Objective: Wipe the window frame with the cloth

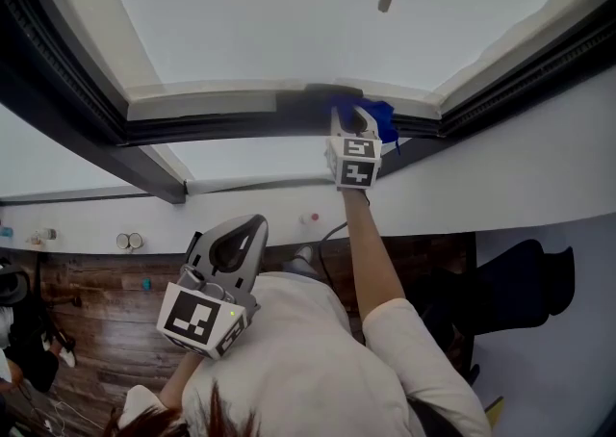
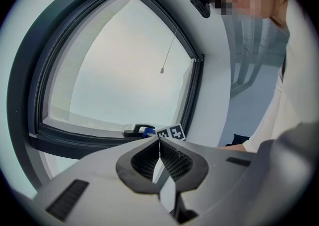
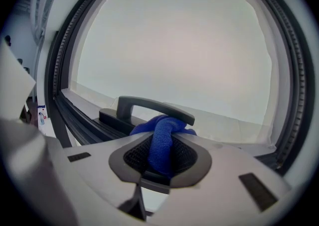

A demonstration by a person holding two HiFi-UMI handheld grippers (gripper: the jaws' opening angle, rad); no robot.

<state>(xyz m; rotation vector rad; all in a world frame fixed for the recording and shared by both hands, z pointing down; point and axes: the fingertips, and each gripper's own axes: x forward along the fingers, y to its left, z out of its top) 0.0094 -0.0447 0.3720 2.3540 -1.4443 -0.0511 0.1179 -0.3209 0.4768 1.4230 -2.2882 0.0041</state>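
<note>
Right hand-held gripper (image 1: 355,123) pinches the blue cloth (image 1: 381,118) at the window frame (image 1: 212,125).

In the right gripper view the jaws are clamped on a folded bunch of the cloth. Its loose end bulges past the jaw tips and lies against the frame's dark rail, just under the dark window handle (image 3: 154,106). The person's arm is stretched out to that rail. The left hand-held gripper (image 1: 241,243) is held low, close to the person's chest and well apart from the frame. In its own view its jaws are pressed together at the tips with nothing between them. A pull cord's weight (image 1: 385,0) hangs in front of the pale pane.
</note>
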